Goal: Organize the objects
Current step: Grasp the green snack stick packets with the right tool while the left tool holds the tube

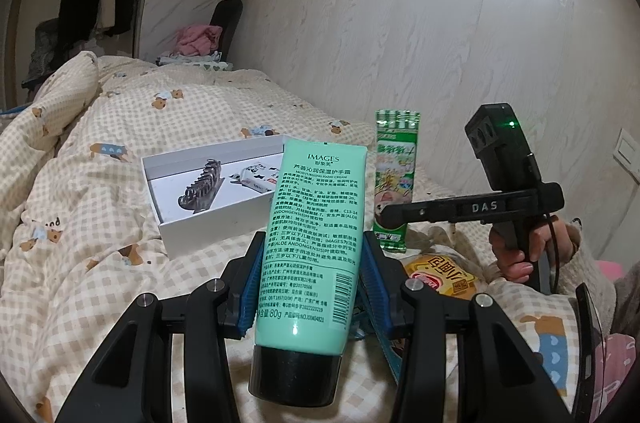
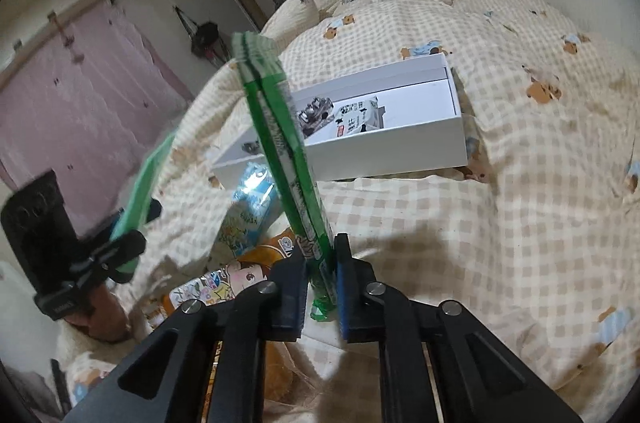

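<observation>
My left gripper [image 1: 310,263] is shut on a mint-green hand cream tube [image 1: 314,235] with a black cap, held upright above the bed. My right gripper [image 2: 322,263] is shut on a green snack packet [image 2: 280,143], held edge-on and upright; the packet also shows in the left wrist view [image 1: 394,179], to the right of the tube. An open white box [image 1: 216,195] lies on the quilt beyond both grippers, holding a dark metal piece [image 1: 202,187] and a small white packet [image 1: 256,179]. The box also shows in the right wrist view [image 2: 400,139].
A checked quilt [image 2: 520,183] with bear prints covers the bed. Snack packets lie near me: an orange one [image 1: 440,275], a blue one [image 2: 248,211] and a cartoon-printed one [image 2: 216,287]. A wall [image 1: 440,23] runs along the bed's right side. Clothes hang at the far end.
</observation>
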The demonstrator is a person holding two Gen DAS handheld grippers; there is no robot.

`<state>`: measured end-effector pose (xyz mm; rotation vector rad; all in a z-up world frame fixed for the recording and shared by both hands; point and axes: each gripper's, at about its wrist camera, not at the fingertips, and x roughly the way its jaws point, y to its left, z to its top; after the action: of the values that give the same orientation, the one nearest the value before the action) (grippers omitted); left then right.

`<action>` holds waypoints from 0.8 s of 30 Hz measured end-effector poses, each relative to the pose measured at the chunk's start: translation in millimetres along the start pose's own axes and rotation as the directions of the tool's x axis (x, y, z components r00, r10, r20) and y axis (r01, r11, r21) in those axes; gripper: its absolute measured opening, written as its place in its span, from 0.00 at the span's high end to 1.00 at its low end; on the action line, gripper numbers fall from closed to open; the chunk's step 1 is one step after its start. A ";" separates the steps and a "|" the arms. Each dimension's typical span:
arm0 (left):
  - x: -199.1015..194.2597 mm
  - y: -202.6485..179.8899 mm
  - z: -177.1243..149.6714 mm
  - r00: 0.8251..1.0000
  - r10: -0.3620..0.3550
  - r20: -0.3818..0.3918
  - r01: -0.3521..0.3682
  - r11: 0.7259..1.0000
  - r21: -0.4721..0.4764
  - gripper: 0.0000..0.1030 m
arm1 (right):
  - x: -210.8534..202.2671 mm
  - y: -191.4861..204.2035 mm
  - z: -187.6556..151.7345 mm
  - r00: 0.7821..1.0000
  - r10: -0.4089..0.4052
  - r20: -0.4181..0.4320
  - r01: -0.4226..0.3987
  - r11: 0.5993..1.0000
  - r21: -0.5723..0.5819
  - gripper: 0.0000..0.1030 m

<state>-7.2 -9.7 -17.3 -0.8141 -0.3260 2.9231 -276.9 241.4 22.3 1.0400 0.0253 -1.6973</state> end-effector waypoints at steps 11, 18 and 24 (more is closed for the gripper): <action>1.8 3.1 1.1 1.000 0.002 -0.001 -0.002 1.000 -0.008 0.52 | -36.6 20.0 7.8 0.990 0.017 0.143 -0.009 0.998 -0.058 0.88; 2.7 4.3 1.0 1.000 -0.013 0.000 0.013 1.000 -0.010 0.52 | -32.0 26.2 10.2 0.978 0.194 0.072 -0.189 0.980 -0.066 0.88; 4.6 6.3 0.9 1.000 -0.014 0.000 0.014 1.000 -0.018 0.52 | -15.9 22.4 9.7 0.965 0.261 0.018 -0.261 0.965 -0.029 0.88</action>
<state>-11.7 -15.4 -20.3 -0.8104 -0.3569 2.9114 -264.9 239.7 48.7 0.9604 -0.1001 -1.4644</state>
